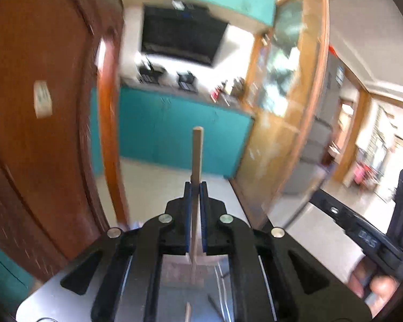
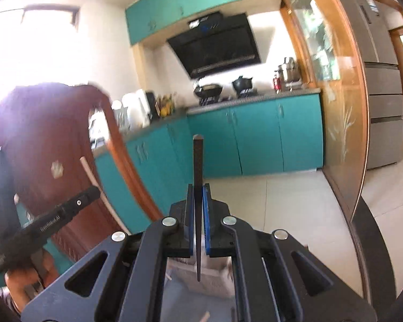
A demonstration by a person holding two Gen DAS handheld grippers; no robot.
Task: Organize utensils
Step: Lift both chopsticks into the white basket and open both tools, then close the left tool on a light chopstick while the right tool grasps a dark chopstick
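My left gripper [image 1: 196,185] is shut on a pale wooden chopstick [image 1: 197,150], which stands upright between the blue pads and pokes out above and below them. My right gripper [image 2: 198,187] is shut on a thin black chopstick [image 2: 198,161], also upright. Both are lifted above the grey table [image 1: 53,289]. Under the right gripper sits a pale perforated container [image 2: 215,273]. A loose pale stick [image 1: 187,311] lies on the table below. The left gripper [image 2: 53,220] with its pale chopstick [image 2: 90,174] also shows in the right wrist view.
A brown wooden chair back [image 1: 40,107] rises close on the left. Beyond are teal cabinets [image 2: 255,139], a stove with dark pots [image 2: 209,90], a black range hood [image 2: 217,45], a glass partition [image 2: 335,107] and a grey fridge [image 2: 381,80]. The view is blurred.
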